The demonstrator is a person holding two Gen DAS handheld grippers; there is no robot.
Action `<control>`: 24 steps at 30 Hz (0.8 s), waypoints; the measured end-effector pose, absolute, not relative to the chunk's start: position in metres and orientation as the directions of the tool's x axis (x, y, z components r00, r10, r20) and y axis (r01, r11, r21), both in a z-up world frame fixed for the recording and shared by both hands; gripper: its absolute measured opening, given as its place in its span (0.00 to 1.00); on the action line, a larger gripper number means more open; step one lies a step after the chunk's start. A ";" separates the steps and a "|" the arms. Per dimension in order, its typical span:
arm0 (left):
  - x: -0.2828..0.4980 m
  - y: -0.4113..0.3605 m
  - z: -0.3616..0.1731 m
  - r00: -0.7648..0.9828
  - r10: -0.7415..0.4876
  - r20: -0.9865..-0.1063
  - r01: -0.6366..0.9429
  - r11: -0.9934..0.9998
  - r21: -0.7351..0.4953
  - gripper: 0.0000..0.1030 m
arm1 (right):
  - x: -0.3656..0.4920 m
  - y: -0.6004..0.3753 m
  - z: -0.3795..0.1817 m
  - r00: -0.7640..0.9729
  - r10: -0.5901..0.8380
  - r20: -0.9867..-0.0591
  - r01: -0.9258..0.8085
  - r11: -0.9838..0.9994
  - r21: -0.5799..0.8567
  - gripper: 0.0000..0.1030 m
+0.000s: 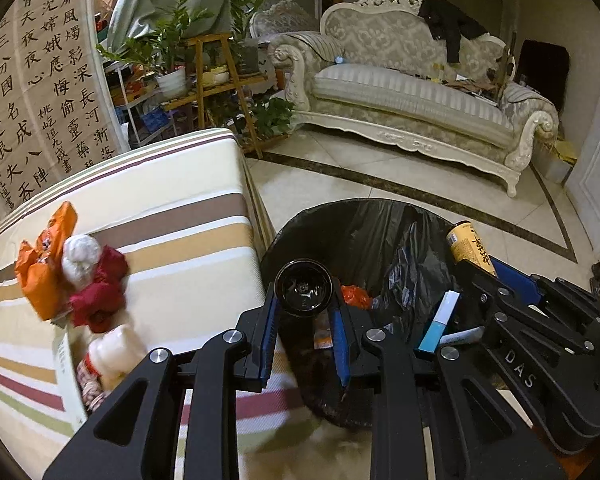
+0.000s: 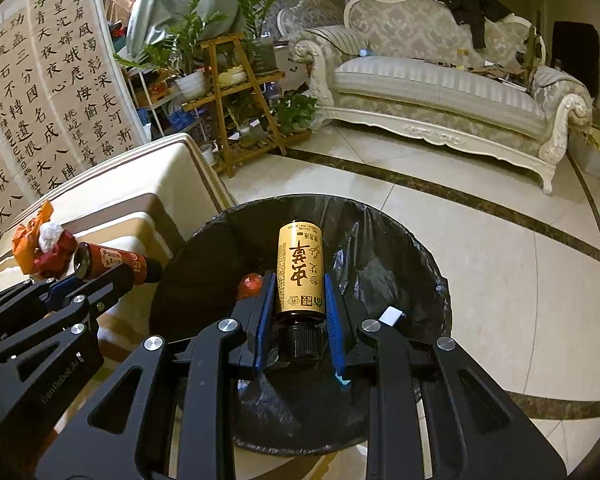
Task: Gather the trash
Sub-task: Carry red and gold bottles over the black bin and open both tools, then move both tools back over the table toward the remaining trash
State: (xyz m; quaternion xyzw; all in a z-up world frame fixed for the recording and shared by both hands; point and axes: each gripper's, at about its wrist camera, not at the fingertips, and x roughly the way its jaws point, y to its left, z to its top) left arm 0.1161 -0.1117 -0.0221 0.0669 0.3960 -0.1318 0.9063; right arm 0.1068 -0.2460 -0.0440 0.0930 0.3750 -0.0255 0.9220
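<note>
My left gripper (image 1: 305, 312) is shut on a red-labelled bottle (image 1: 303, 288), seen end-on, over the near rim of a black-lined trash bin (image 1: 380, 220); the bottle also shows from the side in the right wrist view (image 2: 112, 266). My right gripper (image 2: 300, 304) is shut on a yellow-labelled bottle (image 2: 300, 268) with a black cap, held above the bin (image 2: 400, 248). The bin holds an orange wrapper (image 1: 356, 297) and a blue-white box (image 1: 438, 322). Orange, white and red crumpled trash (image 1: 72, 272) lies on the striped table (image 1: 172, 216).
A white bottle and a paper (image 1: 112, 354) lie on the table's near left. A cream sofa (image 1: 412, 96) stands across the tiled floor (image 2: 480, 248). A wooden plant stand (image 1: 220, 88) and a calligraphy screen (image 1: 40, 80) stand behind the table.
</note>
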 end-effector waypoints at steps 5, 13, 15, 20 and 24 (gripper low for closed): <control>0.121 -0.116 -0.025 0.641 -0.177 -0.747 0.292 0.956 0.025 0.24 | 0.114 -0.251 -0.051 0.708 0.017 -0.706 0.129 0.980 0.153 0.23; 0.124 -0.117 -0.022 0.662 -0.148 -0.735 0.267 0.963 0.047 0.55 | 0.113 -0.257 -0.052 0.710 0.008 -0.705 0.148 0.976 0.161 0.36; 0.123 -0.116 -0.021 0.669 -0.143 -0.730 0.261 0.964 0.051 0.59 | 0.111 -0.258 -0.050 0.712 -0.001 -0.702 0.157 0.975 0.157 0.36; 0.121 -0.111 -0.018 0.675 -0.137 -0.726 0.244 0.969 0.045 0.66 | 0.105 -0.261 -0.047 0.716 -0.010 -0.698 0.168 0.973 0.159 0.38; 0.118 -0.105 -0.017 0.674 -0.130 -0.727 0.233 0.971 0.043 0.67 | 0.103 -0.261 -0.046 0.716 -0.008 -0.698 0.167 0.973 0.160 0.38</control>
